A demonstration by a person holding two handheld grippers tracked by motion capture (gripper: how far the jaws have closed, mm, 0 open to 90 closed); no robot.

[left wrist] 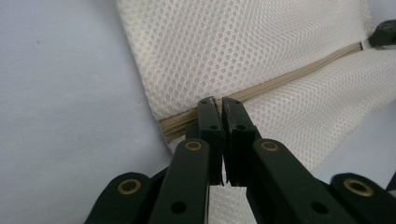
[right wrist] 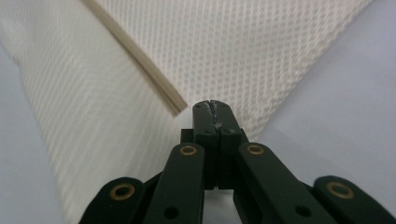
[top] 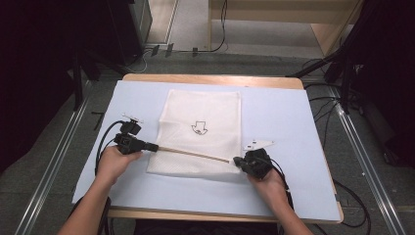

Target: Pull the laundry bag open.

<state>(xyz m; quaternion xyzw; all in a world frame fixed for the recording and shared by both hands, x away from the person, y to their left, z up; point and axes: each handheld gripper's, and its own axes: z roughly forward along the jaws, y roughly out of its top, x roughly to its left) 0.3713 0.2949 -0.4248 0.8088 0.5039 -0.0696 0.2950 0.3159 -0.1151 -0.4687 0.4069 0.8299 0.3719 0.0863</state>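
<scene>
High view: your left gripper [top: 152,147] and right gripper [top: 236,160] pinch opposite ends of the zipper [top: 193,153] on the mesh bag [top: 200,132], which lies mid-table [top: 284,112].

Left gripper view: jaws clenched on the zipper's end at 12 o'clock.

Right gripper view: jaws clenched on mesh, zipper running toward 10 o'clock.

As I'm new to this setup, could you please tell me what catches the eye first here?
A white mesh bag lies flat mid-table on the pale blue mat, a small arrow mark on it. A tan zipper crosses its near part, with the left gripper shut at one end and the right gripper at the other.
</scene>
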